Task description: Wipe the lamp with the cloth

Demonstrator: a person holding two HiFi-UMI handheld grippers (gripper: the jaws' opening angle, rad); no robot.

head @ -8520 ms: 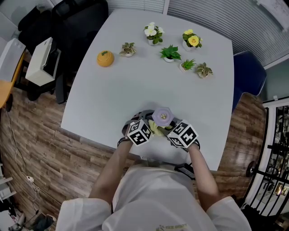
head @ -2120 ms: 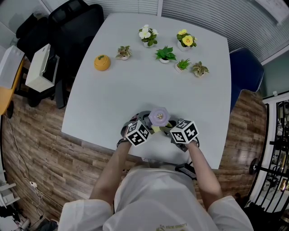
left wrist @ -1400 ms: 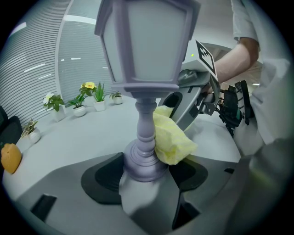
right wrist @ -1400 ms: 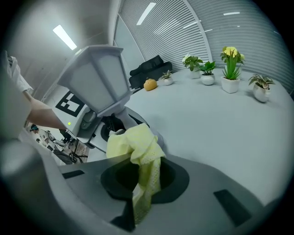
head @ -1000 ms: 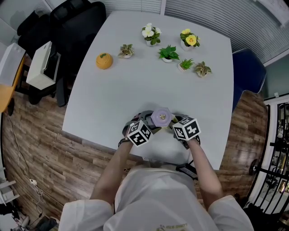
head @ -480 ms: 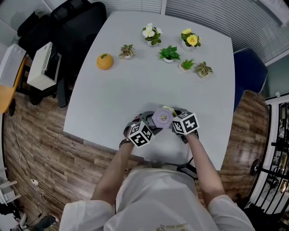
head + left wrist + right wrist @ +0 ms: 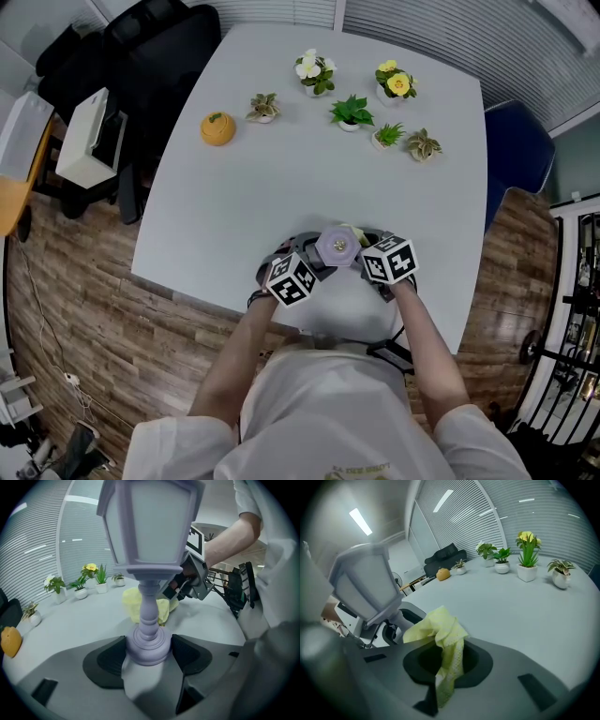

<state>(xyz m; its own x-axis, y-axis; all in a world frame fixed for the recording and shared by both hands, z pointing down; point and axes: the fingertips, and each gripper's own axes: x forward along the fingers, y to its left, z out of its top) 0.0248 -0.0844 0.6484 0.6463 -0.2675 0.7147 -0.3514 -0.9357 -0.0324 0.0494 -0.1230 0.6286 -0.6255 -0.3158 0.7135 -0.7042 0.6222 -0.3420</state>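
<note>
A lilac lantern-shaped lamp [image 7: 337,247] stands upright near the front edge of the white table [image 7: 281,187]. My left gripper [image 7: 147,654] is shut on the round base of the lamp [image 7: 147,644]. My right gripper [image 7: 443,660] is shut on a yellow cloth [image 7: 440,632], just right of the lamp's head [image 7: 365,585]. In the head view, a bit of the cloth [image 7: 354,233] shows at the lamp's far right side. The left gripper view shows the cloth [image 7: 135,603] behind the lamp's stem, touching or close to it.
Several small potted plants [image 7: 354,111] stand in a row at the table's far side, with an orange pumpkin-shaped thing [image 7: 217,128] to their left. A black chair [image 7: 141,56] is at the table's left and a blue chair [image 7: 514,150] at its right.
Over the last second my right gripper has carried the cloth from the lamp's near right side round toward its far right side. The left gripper and lamp have stayed put.
</note>
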